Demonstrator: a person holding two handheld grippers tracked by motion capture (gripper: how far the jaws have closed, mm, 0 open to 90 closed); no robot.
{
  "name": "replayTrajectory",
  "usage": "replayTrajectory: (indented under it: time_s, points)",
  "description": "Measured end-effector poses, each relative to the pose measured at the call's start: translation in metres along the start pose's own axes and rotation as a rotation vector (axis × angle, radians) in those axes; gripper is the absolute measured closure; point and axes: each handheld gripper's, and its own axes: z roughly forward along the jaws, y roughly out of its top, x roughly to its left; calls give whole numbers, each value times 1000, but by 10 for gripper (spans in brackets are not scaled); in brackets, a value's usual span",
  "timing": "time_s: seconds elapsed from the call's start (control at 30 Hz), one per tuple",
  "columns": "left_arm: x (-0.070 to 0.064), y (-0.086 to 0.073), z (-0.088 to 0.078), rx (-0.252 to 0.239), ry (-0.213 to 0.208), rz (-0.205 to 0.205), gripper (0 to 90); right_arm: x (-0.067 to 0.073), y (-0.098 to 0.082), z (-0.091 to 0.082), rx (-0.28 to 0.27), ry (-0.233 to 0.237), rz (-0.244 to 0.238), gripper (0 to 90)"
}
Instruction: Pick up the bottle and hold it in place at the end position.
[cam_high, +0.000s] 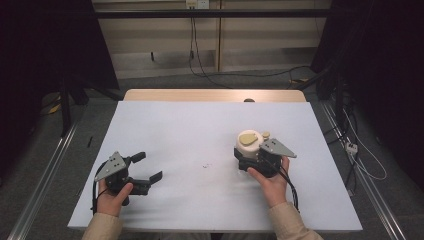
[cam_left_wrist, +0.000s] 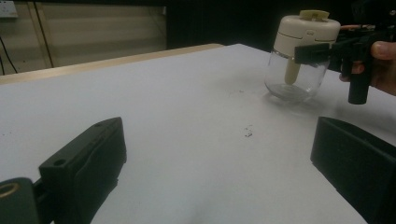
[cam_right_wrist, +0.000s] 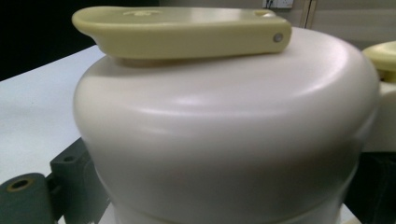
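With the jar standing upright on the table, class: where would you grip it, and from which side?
Grip the jar at its cream lid, coming level from the side. The lid is wide and round, the glass below looks slippery, and the right tongs already clasp it there.

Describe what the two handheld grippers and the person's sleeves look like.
Both are black two-finger tools. The left gripper carries a grey three-cornered plate with small dark holes, and a black cable trails from it. The right gripper has the same grey plate and a black cable running back along the wrist. Its fingers are flat, blocky black bars. Both sleeves are beige.
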Motion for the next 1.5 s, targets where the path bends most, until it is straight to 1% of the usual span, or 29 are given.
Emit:
replayTrajectory:
  time_s: [0.13, 0.17, 0.33, 0.57, 0.73, 0.83, 0.97, 1.07, 1.17, 1.3, 1.4, 1.5]
  points:
    - [0, 0, -1, -2, 1, -5, 32, 3, 2, 4, 7, 11, -5, 63]
    - [0, 0, -1, 0, 0, 0, 32, 4, 2, 5, 7, 12, -6, 63]
    - [0, 0, -1, -4, 4, -2, 32, 8, 4, 9, 7, 22, -9, 63]
    - [0, 0, -1, -5, 4, -4, 32, 12, 6, 15, 11, 41, 0, 63]
    - [1, 0, -2, -8, 8, -9, 32, 15, 7, 19, 15, 45, 1, 63]
    - [0, 0, -1, -4, 3, -3, 32, 16, 8, 21, 13, 44, -6, 63]
    - [0, 0, -2, -6, 5, -4, 32, 17, 8, 24, 15, 45, 8, 64]
    - [0, 0, -2, -7, 4, -4, 31, 18, 9, 26, 13, 43, 0, 64]
    - [1, 0, -2, -9, 6, -6, 32, 20, 11, 29, 14, 42, -2, 64]
    - [0, 0, -2, -6, 4, -5, 32, 24, 12, 33, 12, 52, -7, 64]
    - [1, 0, -2, -8, 4, -2, 31, 27, 13, 37, 14, 57, 0, 64]
    - [1, 0, -2, -8, 3, -3, 32, 29, 13, 39, 15, 56, -3, 64]
